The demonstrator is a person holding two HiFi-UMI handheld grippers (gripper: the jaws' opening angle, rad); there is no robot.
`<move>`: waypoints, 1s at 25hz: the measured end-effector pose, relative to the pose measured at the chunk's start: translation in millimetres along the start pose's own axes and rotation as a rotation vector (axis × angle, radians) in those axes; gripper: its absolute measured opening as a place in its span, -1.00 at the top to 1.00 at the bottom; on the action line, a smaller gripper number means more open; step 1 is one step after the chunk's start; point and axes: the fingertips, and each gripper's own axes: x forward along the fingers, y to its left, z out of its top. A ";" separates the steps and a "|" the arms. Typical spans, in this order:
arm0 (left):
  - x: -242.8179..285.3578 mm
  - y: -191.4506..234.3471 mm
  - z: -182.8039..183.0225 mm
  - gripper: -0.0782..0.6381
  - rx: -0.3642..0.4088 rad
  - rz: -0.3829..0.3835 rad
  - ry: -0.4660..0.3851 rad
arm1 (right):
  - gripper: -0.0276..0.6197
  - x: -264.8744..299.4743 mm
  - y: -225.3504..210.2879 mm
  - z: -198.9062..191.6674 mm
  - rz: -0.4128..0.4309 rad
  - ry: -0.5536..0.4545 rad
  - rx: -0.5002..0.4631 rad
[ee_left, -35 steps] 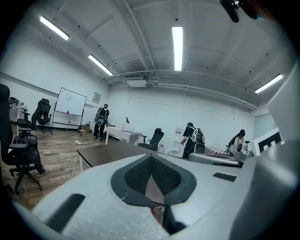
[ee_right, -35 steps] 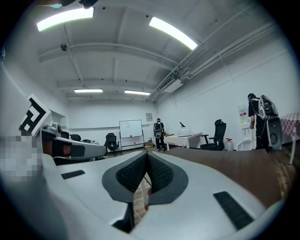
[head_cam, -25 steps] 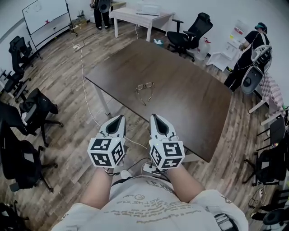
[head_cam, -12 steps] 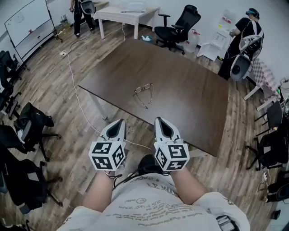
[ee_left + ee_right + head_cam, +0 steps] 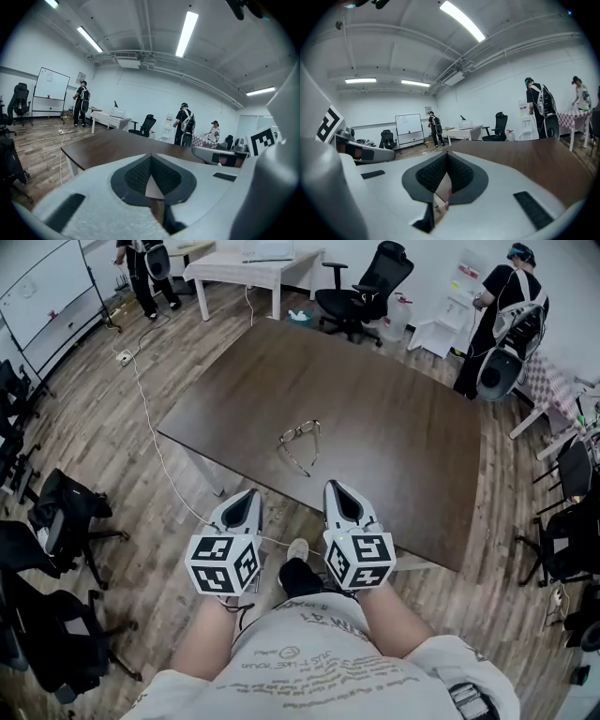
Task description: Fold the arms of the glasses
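Observation:
A pair of thin-framed glasses [image 5: 301, 443] lies on the dark brown table [image 5: 394, 427], arms spread open and pointing towards the near edge. Both grippers hang side by side over the floor, short of that edge and apart from the glasses. My left gripper [image 5: 250, 494] is shut with nothing in it, its tips meeting in the left gripper view [image 5: 151, 157]. My right gripper [image 5: 337, 487] is likewise shut and empty, as the right gripper view shows [image 5: 446, 155]. Neither gripper view shows the glasses.
Black office chairs [image 5: 61, 512] stand on the wood floor at the left, another chair [image 5: 370, 292] beyond the table. A white table [image 5: 239, 263] and a whiteboard [image 5: 42, 292] are at the back. People stand at the far left [image 5: 141, 268] and far right [image 5: 502, 320]. A white cable [image 5: 155, 437] runs across the floor.
Both grippers have come forward together towards the table's near edge, and the table and glasses now sit nearer in view. The jaws stayed shut. The glasses have not moved on the table.

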 end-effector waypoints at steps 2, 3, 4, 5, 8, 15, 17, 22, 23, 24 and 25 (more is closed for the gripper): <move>18.5 6.2 4.1 0.75 0.012 -0.006 0.010 | 0.87 15.8 -7.7 -1.2 -0.006 0.004 0.006; 29.8 9.2 6.6 0.75 0.016 -0.012 0.016 | 0.87 24.5 -13.0 -0.6 -0.012 0.005 0.011; 42.0 12.4 9.6 0.75 0.019 -0.019 0.023 | 0.87 34.3 -18.8 0.9 -0.019 0.006 0.016; 54.2 15.9 13.0 0.75 0.020 -0.026 0.031 | 0.87 44.9 -24.5 2.5 -0.024 0.010 0.021; 87.1 26.0 24.0 0.75 0.027 -0.045 0.048 | 0.87 76.9 -38.4 7.1 -0.031 0.025 0.028; 166.6 42.2 38.9 0.75 0.047 -0.113 0.129 | 0.87 139.8 -65.9 11.1 -0.046 0.060 0.035; 188.4 46.0 37.5 0.75 0.073 -0.127 0.165 | 0.87 155.4 -78.7 8.2 -0.054 0.074 0.060; 230.6 58.9 31.3 0.75 0.134 -0.133 0.254 | 0.87 182.2 -108.0 2.8 -0.077 0.103 0.117; 238.1 60.8 30.7 0.75 0.138 -0.131 0.266 | 0.87 186.5 -113.6 1.7 -0.076 0.110 0.119; 245.4 62.3 30.5 0.75 0.142 -0.128 0.275 | 0.87 190.3 -119.4 0.5 -0.075 0.117 0.119; 252.0 63.8 30.4 0.75 0.145 -0.126 0.284 | 0.87 193.5 -124.8 -1.1 -0.076 0.124 0.120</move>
